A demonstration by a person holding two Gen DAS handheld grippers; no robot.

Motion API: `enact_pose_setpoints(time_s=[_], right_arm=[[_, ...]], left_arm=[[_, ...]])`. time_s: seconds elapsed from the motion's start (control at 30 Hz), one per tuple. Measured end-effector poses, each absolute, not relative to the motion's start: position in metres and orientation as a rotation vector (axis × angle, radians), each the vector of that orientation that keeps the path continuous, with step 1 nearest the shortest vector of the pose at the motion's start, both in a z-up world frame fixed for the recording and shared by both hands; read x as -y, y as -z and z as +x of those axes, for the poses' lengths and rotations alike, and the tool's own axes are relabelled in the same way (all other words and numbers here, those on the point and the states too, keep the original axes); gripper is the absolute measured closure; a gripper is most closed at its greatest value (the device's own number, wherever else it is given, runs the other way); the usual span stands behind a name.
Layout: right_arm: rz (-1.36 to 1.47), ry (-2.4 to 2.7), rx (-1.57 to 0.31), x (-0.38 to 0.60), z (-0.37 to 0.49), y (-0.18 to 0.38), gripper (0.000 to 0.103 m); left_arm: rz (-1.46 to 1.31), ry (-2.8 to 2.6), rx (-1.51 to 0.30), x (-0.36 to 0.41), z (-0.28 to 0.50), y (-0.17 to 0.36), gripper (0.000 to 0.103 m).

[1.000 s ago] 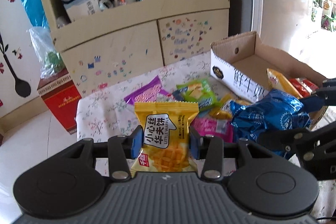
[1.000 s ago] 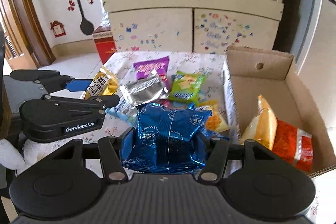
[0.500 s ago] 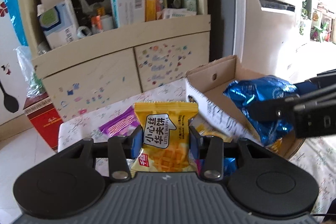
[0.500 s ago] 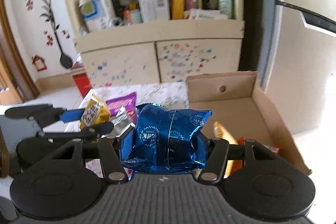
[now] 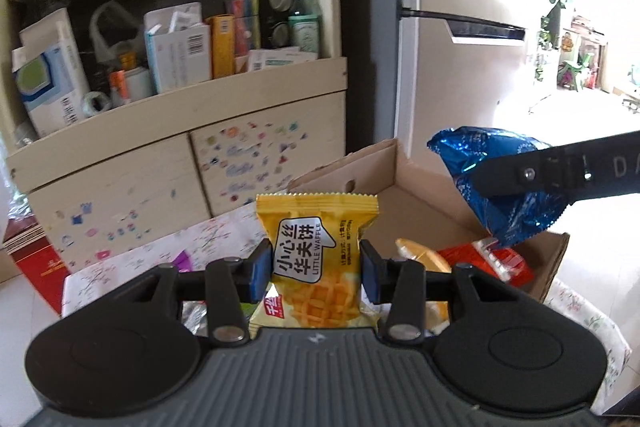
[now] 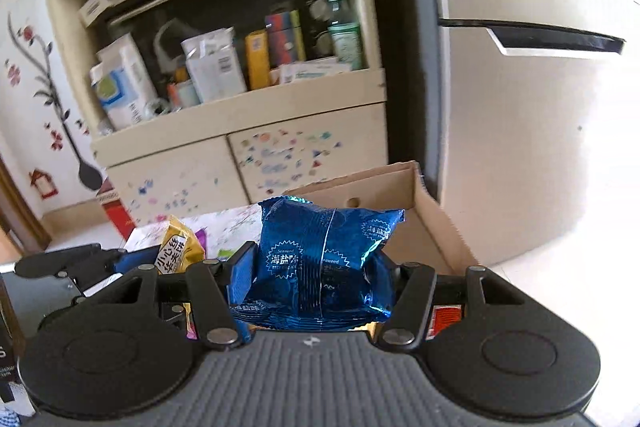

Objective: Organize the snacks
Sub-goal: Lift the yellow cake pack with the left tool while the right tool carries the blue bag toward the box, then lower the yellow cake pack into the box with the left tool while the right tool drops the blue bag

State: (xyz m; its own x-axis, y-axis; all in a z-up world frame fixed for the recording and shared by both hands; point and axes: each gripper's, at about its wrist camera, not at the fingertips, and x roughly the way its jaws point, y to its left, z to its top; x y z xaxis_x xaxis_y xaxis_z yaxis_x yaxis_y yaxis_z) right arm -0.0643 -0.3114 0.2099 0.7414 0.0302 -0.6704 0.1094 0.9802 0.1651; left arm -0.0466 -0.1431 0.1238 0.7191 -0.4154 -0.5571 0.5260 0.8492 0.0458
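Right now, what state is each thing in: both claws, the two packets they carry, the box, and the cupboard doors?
Left claw: shut on the yellow packet.
Right claw: shut on the blue packet.
Yellow packet: held upright, off the table.
Blue packet: held in the air, at the box.
Box: open, with an orange and a red packet inside.
Cupboard doors: closed.

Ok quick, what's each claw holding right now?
Left gripper: closed on the yellow waffle packet.
Right gripper: closed on the blue seaweed packet.
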Motion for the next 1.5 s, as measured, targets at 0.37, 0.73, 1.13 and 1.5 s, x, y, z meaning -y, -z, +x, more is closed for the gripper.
enact_pose_setpoints(time_s=[0.37, 0.73, 1.13, 1.5], right_arm=[[0.307, 0.151, -0.732, 0.337, -0.056, -0.207, 0.038], [0.462, 0.28, -0.741, 0.361, -0.042, -0.192, 0.033], [0.505, 0.251, -0.74, 0.361, -0.043, -0.19, 0.02], [0.453, 0.137, -0.763, 0.339, -0.037, -0.19, 0.012]], left_arm=[[0.188, 0.609, -0.598, 0.185, -0.014, -0.12, 0.06], [0.216, 0.665, -0.616, 0.225, 0.02, -0.104, 0.048], [0.131, 0.611, -0.668, 0.206, 0.029, -0.121, 0.021], [0.145, 0.557, -0.731, 0.165, 0.029, -0.131, 0.02]])
